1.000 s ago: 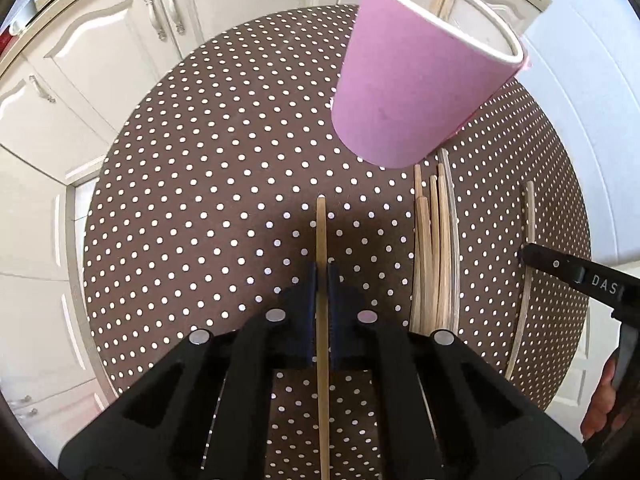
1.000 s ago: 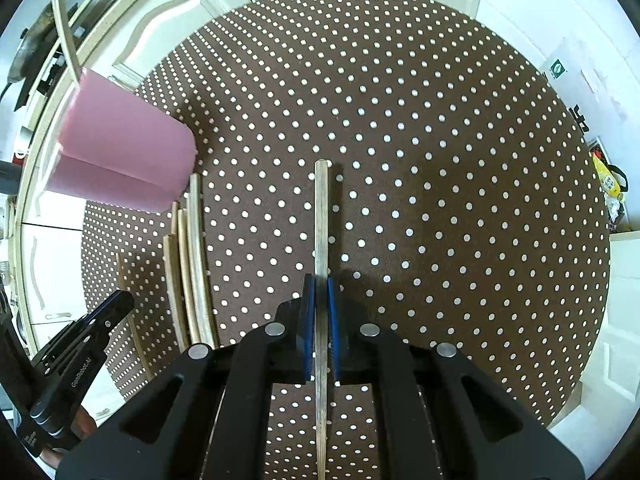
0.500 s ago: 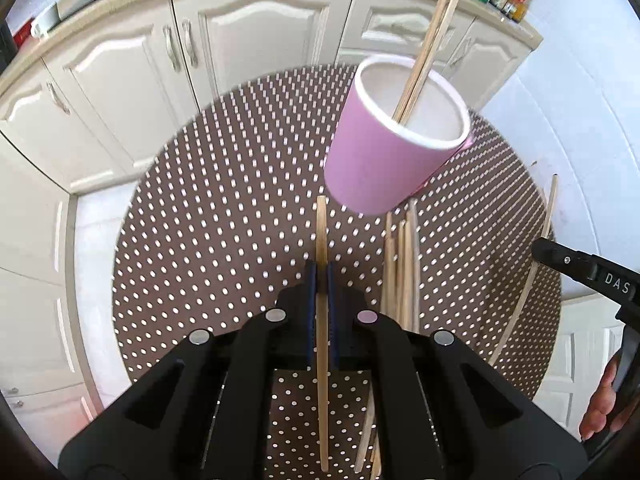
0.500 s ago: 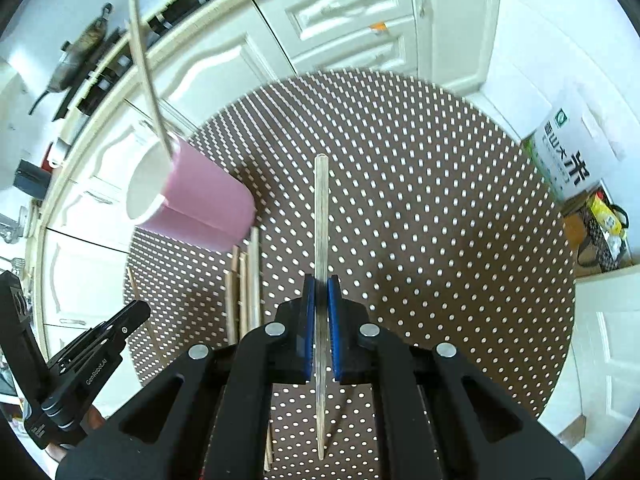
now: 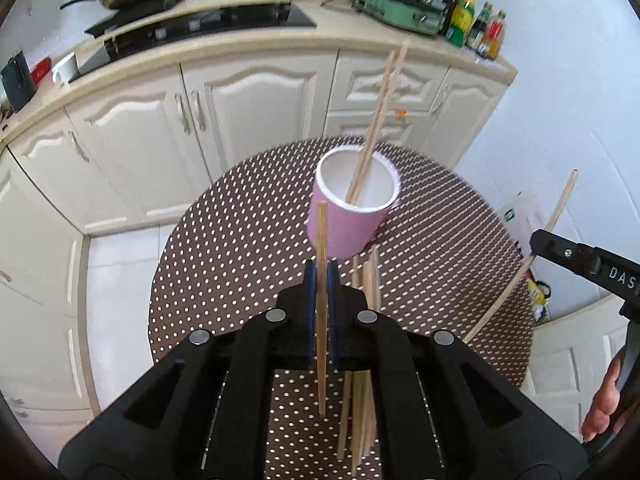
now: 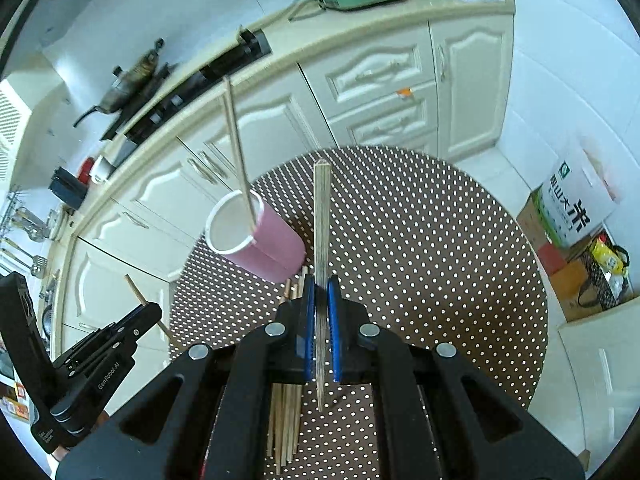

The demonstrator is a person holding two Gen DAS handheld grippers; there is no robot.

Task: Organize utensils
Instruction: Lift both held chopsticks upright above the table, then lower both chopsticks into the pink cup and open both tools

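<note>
A pink cup [image 5: 352, 224] stands on the round brown polka-dot table [image 5: 240, 248] with two chopsticks [image 5: 380, 116] leaning in it; it also shows in the right wrist view [image 6: 260, 240]. My left gripper [image 5: 321, 280] is shut on one wooden chopstick [image 5: 321, 240], held above the table short of the cup. My right gripper [image 6: 321, 296] is shut on another chopstick [image 6: 322, 220], to the right of the cup. Several loose chopsticks [image 5: 360, 400] lie on the table below the grippers, also seen in the right wrist view [image 6: 286, 420].
White kitchen cabinets [image 5: 260, 100] and a counter with a hob, a pan and bottles [image 5: 476, 28] stand behind the table. Boxes and a bag [image 6: 580, 216] sit on the floor to the right. The other gripper shows at each view's edge [image 5: 584, 260] [image 6: 92, 360].
Both grippers have risen and tilted up from the table, each lifting its chopstick; the cup now looks smaller and farther, and the kitchen counter has come into view.
</note>
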